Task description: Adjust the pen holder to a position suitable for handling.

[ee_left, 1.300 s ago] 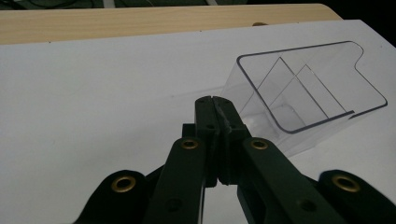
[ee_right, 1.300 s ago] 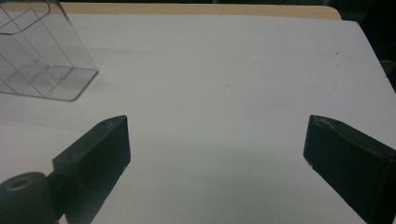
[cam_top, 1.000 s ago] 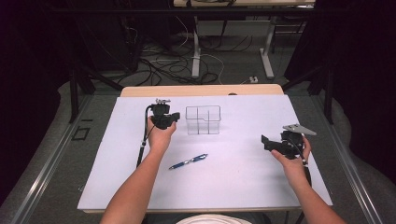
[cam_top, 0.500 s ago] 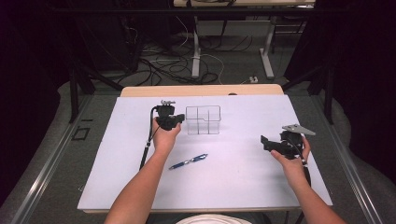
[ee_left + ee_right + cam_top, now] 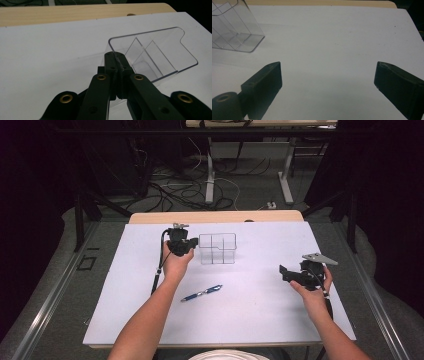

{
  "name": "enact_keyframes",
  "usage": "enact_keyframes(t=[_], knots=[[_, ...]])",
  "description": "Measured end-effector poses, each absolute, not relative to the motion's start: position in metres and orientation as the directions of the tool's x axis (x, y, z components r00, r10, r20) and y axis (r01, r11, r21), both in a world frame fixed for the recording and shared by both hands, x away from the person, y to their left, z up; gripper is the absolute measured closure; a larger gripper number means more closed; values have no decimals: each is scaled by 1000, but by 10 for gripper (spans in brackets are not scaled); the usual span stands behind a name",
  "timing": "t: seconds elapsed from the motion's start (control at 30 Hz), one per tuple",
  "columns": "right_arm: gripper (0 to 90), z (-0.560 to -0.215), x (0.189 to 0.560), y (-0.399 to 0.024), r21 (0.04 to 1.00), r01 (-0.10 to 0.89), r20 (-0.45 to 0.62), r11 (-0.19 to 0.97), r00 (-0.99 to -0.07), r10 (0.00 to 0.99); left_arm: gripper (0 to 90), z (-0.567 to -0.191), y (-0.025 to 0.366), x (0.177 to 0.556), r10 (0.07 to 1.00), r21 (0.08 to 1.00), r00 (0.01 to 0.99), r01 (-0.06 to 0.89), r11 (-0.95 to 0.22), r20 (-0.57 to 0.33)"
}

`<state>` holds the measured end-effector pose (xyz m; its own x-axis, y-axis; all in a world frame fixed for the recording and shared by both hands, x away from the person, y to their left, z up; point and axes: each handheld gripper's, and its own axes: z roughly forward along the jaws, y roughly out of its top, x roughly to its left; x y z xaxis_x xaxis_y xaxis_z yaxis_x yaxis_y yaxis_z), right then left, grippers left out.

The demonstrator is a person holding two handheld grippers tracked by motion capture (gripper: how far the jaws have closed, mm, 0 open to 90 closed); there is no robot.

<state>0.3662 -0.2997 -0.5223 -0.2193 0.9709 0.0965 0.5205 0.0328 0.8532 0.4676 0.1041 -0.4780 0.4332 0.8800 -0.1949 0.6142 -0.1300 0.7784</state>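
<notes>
Organizer clear, unlabelled | L hand-held gripper clenched on its wall | R hand-held gripper released

The high view looks forward and down from above the person's side of the table, taking in its whole top, with the clear divided box toward the far edge. The left gripper view sits low and very near that box, looking along its closed jaws at the box's near wall. The right gripper view looks across the table from farther off; the box stands at its upper left. All three views share the box.
</notes>
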Motion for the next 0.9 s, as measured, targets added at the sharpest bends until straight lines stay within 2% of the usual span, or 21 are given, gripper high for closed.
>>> enact_keyframes(t=[0.1,0.17,0.23,0.3,0.33,0.37,0.4,0.5,0.57,0.67,0.77,0.9], knots=[[74,-523,366,-300,852,522,99,31,-219,971,862,-472,103,469,877,787,448,598,-149,-174],[74,-523,366,-300,851,524,99,31,-219,971,799,-467,101,471,861,795,482,581,-175,-163],[73,-523,367,-300,851,524,99,32,-220,971,761,-459,94,473,843,800,528,547,-245,-103],[73,-523,367,-300,851,525,99,32,-220,970,730,-456,92,473,839,799,539,538,-269,-80],[74,-523,367,-300,851,524,98,32,-219,971,687,-454,90,474,834,797,548,530,-289,-62],[74,-523,367,-300,851,524,98,32,-219,971,687,-452,87,475,819,796,571,519,-310,-54],[74,-523,367,-300,851,524,99,32,-219,971,619,-450,85,476,809,792,587,512,-332,-41],[74,-523,367,-300,851,524,98,34,-222,970,583,-445,77,478,778,771,628,497,-400,-2],[75,-524,367,-300,850,525,96,37,-225,970,522,-442,73,479,750,757,661,486,-436,8],[75,-524,367,-300,849,527,96,38,-224,970,510,-436,68,480,712,743,702,466,-480,19],[75,-524,367,-300,849,527,99,36,-225,969,453,-432,63,481,680,739,732,437,-513,39],[75,-524,368,-300,848,528,100,36,-225,969,441,-429,56,483,619,689,777,387,-613,114]])
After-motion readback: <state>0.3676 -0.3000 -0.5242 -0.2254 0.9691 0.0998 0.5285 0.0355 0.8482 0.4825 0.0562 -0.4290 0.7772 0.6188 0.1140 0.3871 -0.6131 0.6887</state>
